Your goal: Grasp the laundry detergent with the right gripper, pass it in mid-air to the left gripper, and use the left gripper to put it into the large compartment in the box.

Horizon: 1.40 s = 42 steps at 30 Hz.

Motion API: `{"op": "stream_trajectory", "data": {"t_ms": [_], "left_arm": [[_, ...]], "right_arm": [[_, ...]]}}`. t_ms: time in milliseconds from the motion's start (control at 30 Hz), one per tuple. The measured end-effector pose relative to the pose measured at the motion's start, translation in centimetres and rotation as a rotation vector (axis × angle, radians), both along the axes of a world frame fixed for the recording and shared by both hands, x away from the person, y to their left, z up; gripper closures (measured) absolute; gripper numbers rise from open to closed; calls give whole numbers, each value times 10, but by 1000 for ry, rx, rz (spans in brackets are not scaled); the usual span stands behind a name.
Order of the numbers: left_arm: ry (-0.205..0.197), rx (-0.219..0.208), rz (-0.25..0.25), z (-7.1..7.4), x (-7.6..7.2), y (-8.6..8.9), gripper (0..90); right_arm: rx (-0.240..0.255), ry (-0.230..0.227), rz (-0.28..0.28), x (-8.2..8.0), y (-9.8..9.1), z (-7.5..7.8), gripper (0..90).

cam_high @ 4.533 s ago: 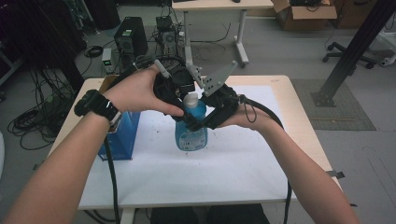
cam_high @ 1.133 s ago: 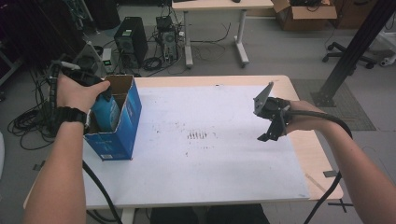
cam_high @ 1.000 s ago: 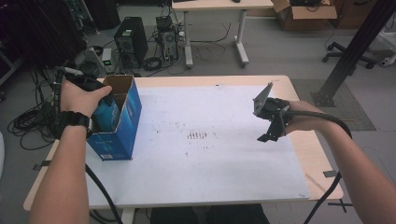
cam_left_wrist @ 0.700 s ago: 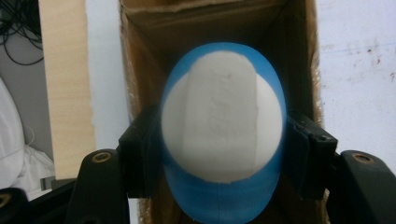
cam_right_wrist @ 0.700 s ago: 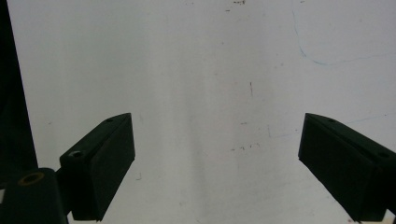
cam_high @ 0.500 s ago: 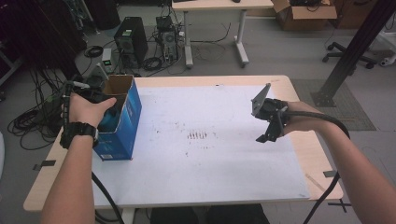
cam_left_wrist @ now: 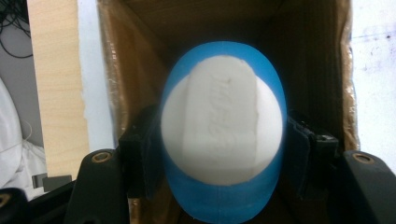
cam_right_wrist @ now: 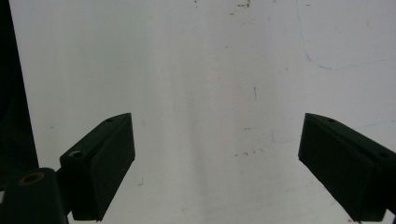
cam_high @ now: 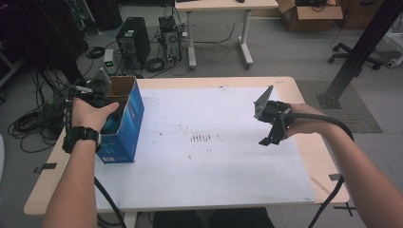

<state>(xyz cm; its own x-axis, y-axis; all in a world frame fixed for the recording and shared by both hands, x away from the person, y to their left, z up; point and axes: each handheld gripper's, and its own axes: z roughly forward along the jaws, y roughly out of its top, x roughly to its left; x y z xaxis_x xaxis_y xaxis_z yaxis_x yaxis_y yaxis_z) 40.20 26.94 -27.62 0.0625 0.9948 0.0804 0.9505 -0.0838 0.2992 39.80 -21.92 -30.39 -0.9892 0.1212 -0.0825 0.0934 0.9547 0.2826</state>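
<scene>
Blue plastic bottle (cam_left_wrist: 224, 196), rounded, smooth white cap (cam_left_wrist: 223, 126): inside open cardboard box (cam_high: 124, 124), blue outside, brown within; left gripper (cam_left_wrist: 223, 154) clamped on it. Right gripper (cam_right_wrist: 217, 163): jaws apart, above white tabletop (cam_high: 214, 161).

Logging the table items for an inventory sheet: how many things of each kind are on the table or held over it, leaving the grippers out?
Blue bottle with white cap, held inside the box: 1
Blue cardboard box, open at the top: 1
White sheet covering the table: 1
Total: 3
</scene>
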Motion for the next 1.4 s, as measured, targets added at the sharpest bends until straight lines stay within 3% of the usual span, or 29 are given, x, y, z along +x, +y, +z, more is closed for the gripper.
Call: {"op": "stream_trajectory", "data": {"t_ms": [667, 933, 1133, 1400], "left_arm": [[10, 5, -13, 3, -1, -8, 365], [5, 17, -35, 20, -3, -14, 320], [-20, 40, -50, 41, -7, -17, 296], [-51, 70, -157, 68, -10, -42, 246]], "right_arm": [[0, 5, -2, -3, -2, -1, 106], [7, 7, -2, -5, -2, 0, 107], [12, 7, 2, -5, -2, 3, 107], [23, 6, 2, -6, 2, 7, 107]]}}
